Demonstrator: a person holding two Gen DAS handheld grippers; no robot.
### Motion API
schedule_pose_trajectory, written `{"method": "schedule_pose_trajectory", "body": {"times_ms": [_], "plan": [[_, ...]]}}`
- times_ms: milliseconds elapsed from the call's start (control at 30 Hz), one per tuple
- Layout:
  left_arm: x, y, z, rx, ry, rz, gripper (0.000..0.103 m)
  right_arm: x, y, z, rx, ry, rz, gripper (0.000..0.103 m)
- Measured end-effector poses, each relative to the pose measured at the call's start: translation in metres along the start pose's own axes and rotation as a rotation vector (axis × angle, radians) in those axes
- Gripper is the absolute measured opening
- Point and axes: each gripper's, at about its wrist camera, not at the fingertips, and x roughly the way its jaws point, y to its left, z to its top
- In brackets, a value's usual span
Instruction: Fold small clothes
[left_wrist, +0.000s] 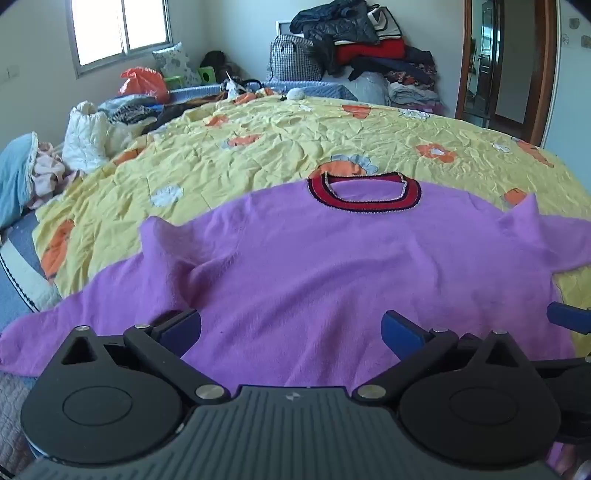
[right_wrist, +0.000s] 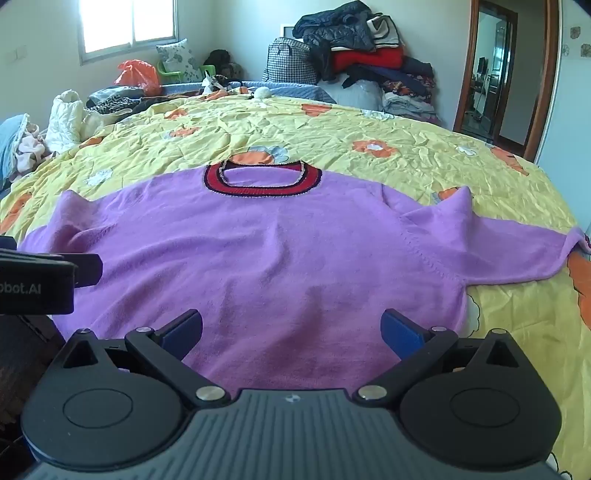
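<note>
A purple sweater with a red and black collar lies spread flat on the yellow flowered quilt, sleeves out to both sides, collar away from me. My left gripper is open and empty over the sweater's near hem, left of centre. My right gripper is open and empty over the near hem, right of centre. The sweater and its collar fill the right wrist view. The left gripper's body shows at that view's left edge; a blue fingertip of the right one shows at the left view's right edge.
Loose clothes and a white padded garment lie at the bed's left side. A tall pile of clothes and a checked bag stands beyond the far edge. An orange plastic bag sits under the window. A doorway is at the right.
</note>
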Motion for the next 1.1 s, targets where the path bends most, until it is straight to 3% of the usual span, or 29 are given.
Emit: {"method": "schedule_pose_trajectory", "body": {"times_ms": [133,733,1100], "plan": [[0.003,-0.001,0.003,-0.015,0.047,-0.013,0.103,0.0,-0.001,0.0,-0.011,-0.025,-0.009,0.103],[0.006,-0.002,-0.002,-0.021,0.053,-0.036,0.103,-0.003,0.002,-0.001,-0.012,-0.006,-0.004,0.103],[0.007,-0.01,-0.005,-0.002,0.066,-0.043,0.103,-0.002,0.001,-0.002,-0.036,-0.027,-0.108,0.103]]}}
